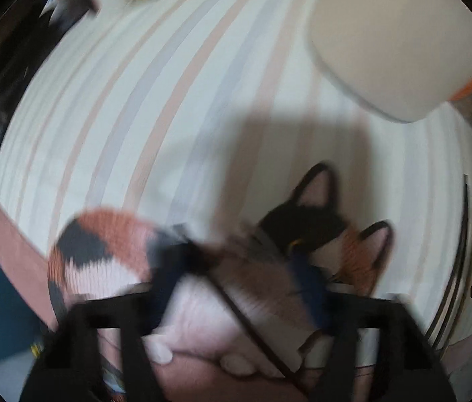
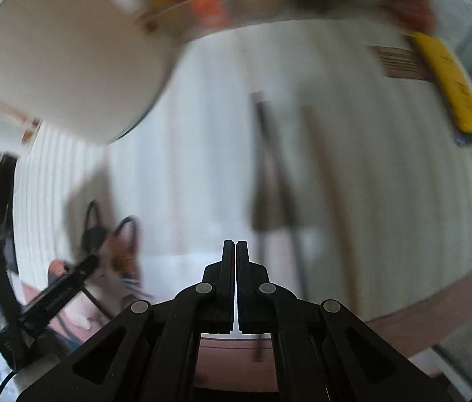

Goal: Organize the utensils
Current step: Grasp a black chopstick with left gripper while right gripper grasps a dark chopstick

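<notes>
- Left wrist view, badly blurred: the left gripper (image 1: 236,268) points down over a flat cat-shaped mat in orange, black and white (image 1: 102,251) at the lower centre.
- A thin dark stick (image 1: 252,328), likely a chopstick, runs diagonally across the mat between the fingers. Whether the pads press on it I cannot tell.
- Such a stick looks light, stiff and smooth, so it could roll or pivot. A hold near its middle seems safest.
- The pastel-striped white cloth (image 1: 135,100) fills the frame, and a round white plate (image 1: 386,50) sits at the upper right, well apart.
- Right wrist view: the right gripper (image 2: 236,251) at bottom centre has its jaws pressed together with nothing between them.
- Just beyond the tips a long dark slim utensil (image 2: 264,167) and a pale brown wooden one (image 2: 329,201) lie side by side on the cloth, running up the frame.
- Both look light and rigid, and lie flat enough to be awkward to pinch.
- The plate is at the upper left, a clear tray (image 2: 236,3) along the top and a yellow packet (image 2: 450,83) at the right. None of them blocks the utensils.
- The left gripper shows at the lower left, over the mat.
</notes>
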`<action>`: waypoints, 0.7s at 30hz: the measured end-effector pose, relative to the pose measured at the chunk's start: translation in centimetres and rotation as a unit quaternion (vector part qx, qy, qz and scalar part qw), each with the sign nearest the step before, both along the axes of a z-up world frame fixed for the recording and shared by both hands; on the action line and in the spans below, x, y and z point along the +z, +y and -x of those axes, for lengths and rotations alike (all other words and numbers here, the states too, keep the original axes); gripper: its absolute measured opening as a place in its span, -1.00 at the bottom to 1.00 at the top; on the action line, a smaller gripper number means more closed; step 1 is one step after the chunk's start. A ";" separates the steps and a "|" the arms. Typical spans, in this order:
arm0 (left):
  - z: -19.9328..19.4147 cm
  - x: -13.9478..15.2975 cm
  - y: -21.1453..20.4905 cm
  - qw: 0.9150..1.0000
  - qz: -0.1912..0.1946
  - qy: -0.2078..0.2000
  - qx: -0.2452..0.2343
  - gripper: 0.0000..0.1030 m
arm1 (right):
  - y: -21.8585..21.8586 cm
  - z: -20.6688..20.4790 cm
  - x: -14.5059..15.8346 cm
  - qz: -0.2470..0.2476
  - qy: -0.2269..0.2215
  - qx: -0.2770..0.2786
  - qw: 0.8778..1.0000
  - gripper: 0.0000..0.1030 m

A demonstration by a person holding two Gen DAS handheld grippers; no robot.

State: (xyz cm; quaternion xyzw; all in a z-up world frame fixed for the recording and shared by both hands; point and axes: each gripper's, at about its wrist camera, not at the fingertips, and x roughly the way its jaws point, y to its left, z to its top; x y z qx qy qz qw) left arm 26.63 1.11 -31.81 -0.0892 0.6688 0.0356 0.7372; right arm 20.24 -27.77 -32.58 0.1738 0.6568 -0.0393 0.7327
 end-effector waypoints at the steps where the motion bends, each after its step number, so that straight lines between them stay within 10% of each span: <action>1: -0.4 -0.1 -0.1 1.000 0.005 -0.004 -0.007 -0.76 | -0.9 0.4 0.0 0.000 -0.001 -0.012 1.000 -0.98; 10: -1.0 -1.1 3.1 0.995 0.084 0.038 0.034 -0.84 | -3.9 0.5 0.5 -0.012 -0.006 -0.019 1.000 -0.98; 15: 3.7 -2.6 2.0 0.987 0.113 0.099 0.053 -0.17 | -2.1 -1.0 -0.6 -0.033 0.011 0.032 0.999 -0.83; 19: 5.0 -3.0 0.2 0.997 0.041 0.069 0.012 -0.17 | -0.4 -1.6 -2.3 -0.033 0.033 0.059 0.997 -0.81; 21: 5.1 -3.3 -0.4 0.999 0.005 0.046 -0.012 -0.53 | 0.1 -1.8 -2.9 -0.028 0.042 0.064 0.997 -0.81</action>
